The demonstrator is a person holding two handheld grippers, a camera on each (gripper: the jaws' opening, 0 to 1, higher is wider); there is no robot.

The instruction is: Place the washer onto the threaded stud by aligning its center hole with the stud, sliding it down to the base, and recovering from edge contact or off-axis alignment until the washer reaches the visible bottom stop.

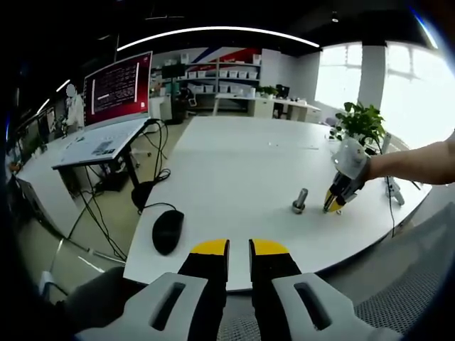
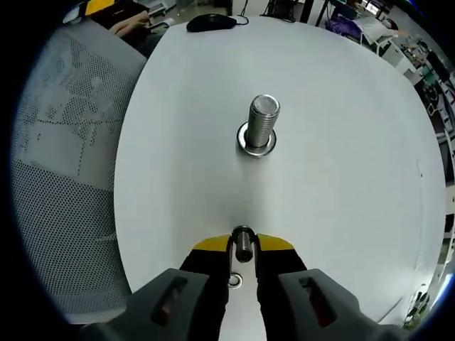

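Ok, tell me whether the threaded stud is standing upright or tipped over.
Upright. The threaded stud stands on its base on the white table, flat top facing up; the left gripper view shows it vertical too.

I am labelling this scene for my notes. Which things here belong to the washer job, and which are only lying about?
For the job:
- threaded stud, upright on the white table
- washer, held edge-on in the right tongs

Only lying about:
- black mouse and its cable
- laptop on the side desk
- potted plant
- mesh chair
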